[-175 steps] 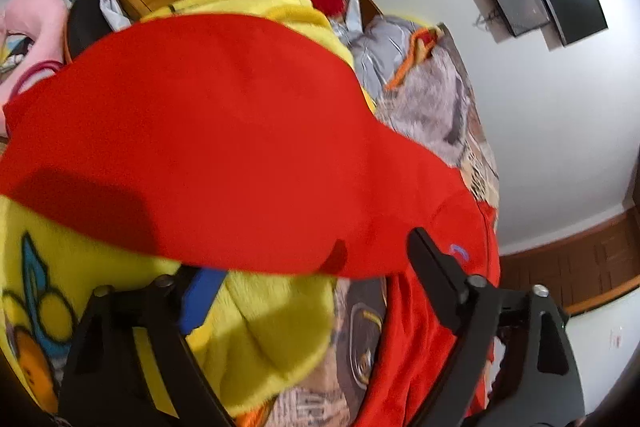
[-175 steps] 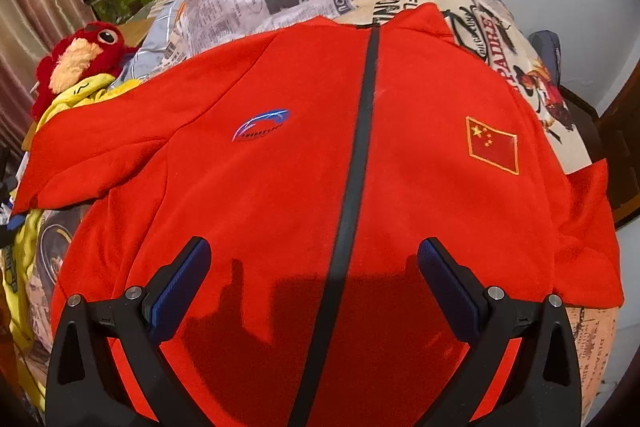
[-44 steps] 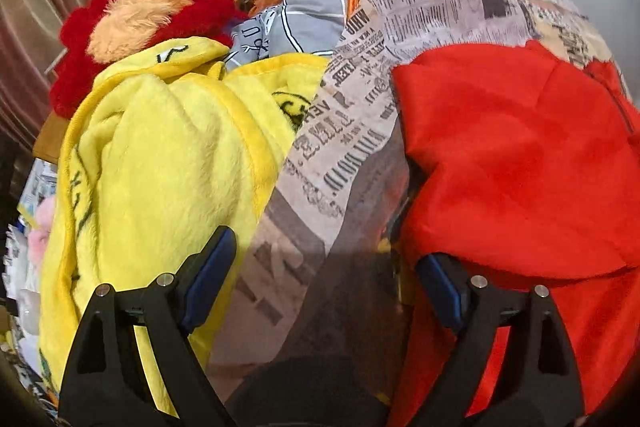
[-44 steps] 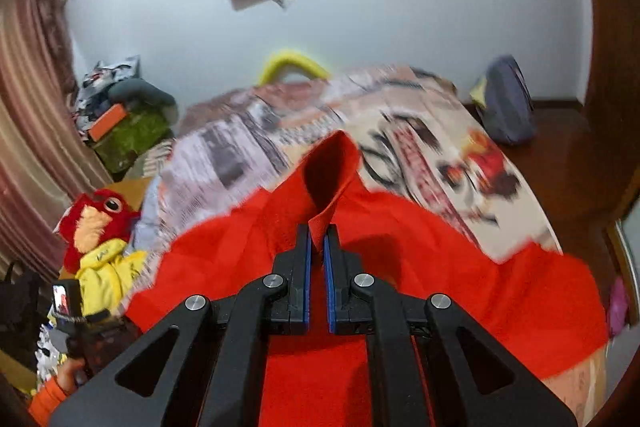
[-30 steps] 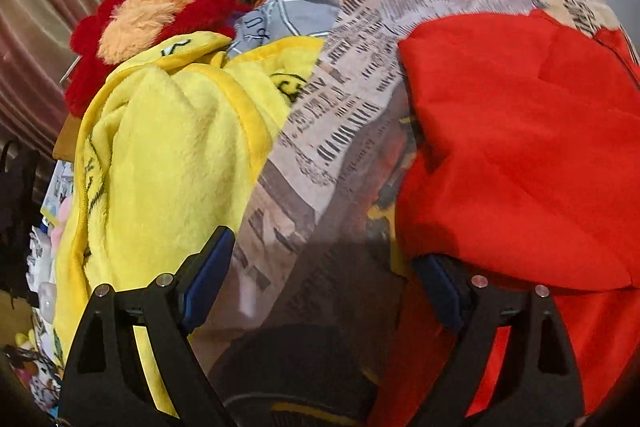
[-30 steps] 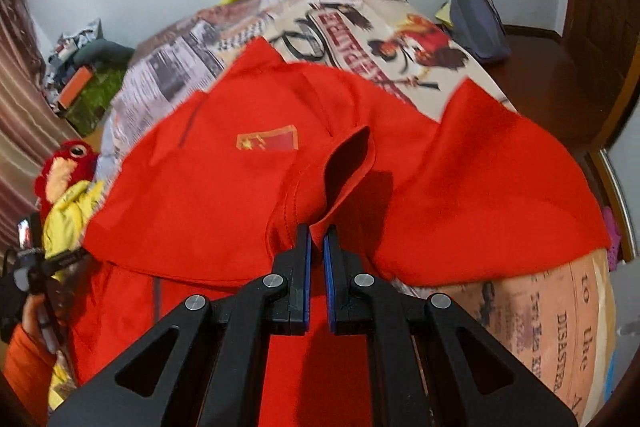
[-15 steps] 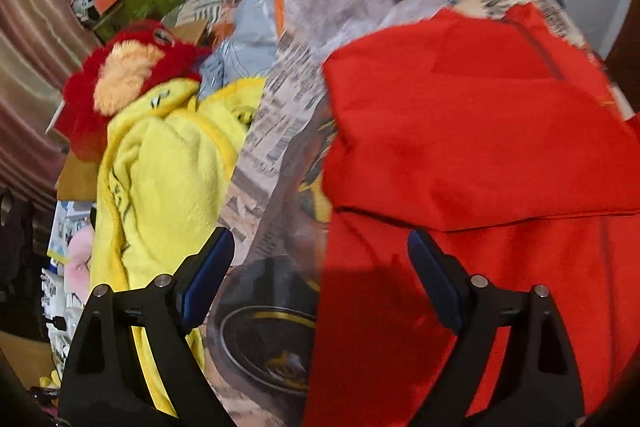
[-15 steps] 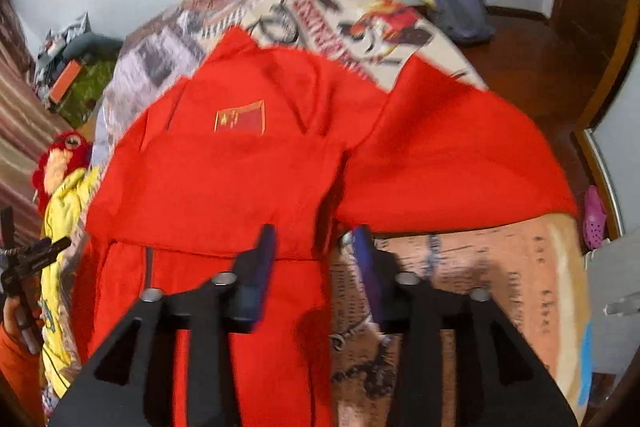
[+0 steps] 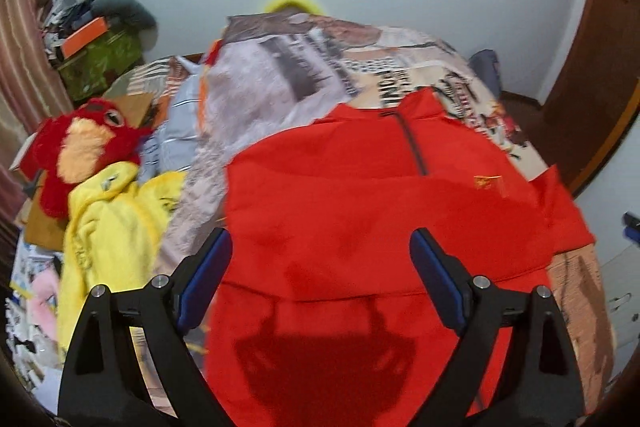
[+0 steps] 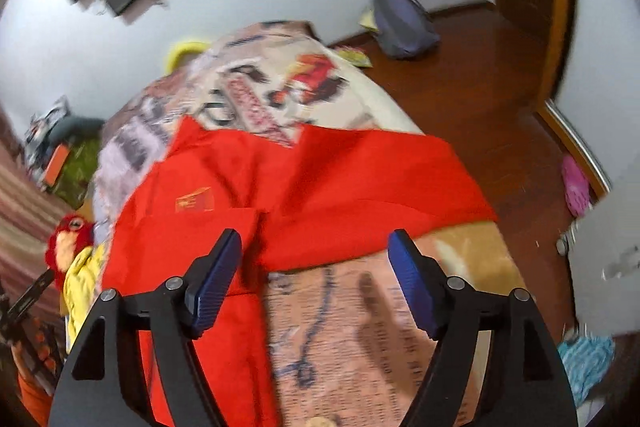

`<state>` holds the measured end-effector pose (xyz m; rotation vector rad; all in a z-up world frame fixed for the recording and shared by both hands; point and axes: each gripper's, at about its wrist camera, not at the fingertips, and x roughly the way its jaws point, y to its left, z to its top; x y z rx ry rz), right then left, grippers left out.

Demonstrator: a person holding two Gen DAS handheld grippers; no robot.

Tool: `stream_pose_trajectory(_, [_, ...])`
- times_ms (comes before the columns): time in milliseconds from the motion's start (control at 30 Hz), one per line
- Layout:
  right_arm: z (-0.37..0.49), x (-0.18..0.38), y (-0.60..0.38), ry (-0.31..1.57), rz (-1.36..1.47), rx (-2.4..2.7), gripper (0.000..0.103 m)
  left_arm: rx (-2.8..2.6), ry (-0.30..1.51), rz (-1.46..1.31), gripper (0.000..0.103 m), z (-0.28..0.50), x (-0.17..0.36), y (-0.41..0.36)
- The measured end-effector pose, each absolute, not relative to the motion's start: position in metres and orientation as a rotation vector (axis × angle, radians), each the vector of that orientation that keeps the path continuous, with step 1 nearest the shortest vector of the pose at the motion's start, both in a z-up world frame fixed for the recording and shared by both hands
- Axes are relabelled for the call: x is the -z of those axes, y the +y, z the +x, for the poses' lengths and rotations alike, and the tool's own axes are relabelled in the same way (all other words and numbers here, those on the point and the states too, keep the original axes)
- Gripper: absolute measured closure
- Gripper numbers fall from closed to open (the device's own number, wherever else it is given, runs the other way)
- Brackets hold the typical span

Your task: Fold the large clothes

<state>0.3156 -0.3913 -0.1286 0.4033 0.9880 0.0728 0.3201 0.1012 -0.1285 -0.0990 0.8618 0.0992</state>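
Right now my left gripper [image 9: 320, 267] hangs above the red jacket [image 9: 360, 211] with its jaws spread wide and nothing between them. The jacket lies flat on the newspaper-print bedspread [image 9: 304, 67], zip side up, one sleeve folded across its chest so the fold line runs level below the small flag badge [image 9: 486, 182]. My right gripper [image 10: 316, 267] has just been opening and holds nothing; its jaws stand apart over the edge where red cloth meets bare bedspread. From that side the other sleeve [image 10: 380, 179] spreads out toward the bed's far edge. The view there is smeared, so I think the sleeve lies loose, but I can't be sure of its creases. A yellow fleece [image 9: 108, 219] and a red plush toy [image 9: 80, 155] sit heaped beside the jacket.
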Motion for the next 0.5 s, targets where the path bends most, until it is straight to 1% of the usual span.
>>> stream_pose_trajectory(100, [0.325, 0.157, -0.416, 1.040, 0.473, -0.026, 0.030, -0.077, 0.878, -0.090, 0.011, 0.334, 0.142, 0.080])
stream_pose_trajectory(200, [0.337, 0.194, -0.440, 1.106, 0.591, -0.001, 0.030, -0.121, 0.874, -0.015, 0.012, 0.345, 0.158, 0.062])
stream_pose_trajectory(300, [0.347, 0.217, -0.456, 1.137, 0.697, 0.015, 0.030, -0.119, 0.900, -0.005, 0.012, 0.355, 0.178, 0.055])
stream_pose_trajectory(500, [0.370, 0.240, -0.472, 1.059, 0.814, 0.081, 0.028, -0.121, 0.980, -0.056, 0.012, 0.370, 0.214, 0.059])
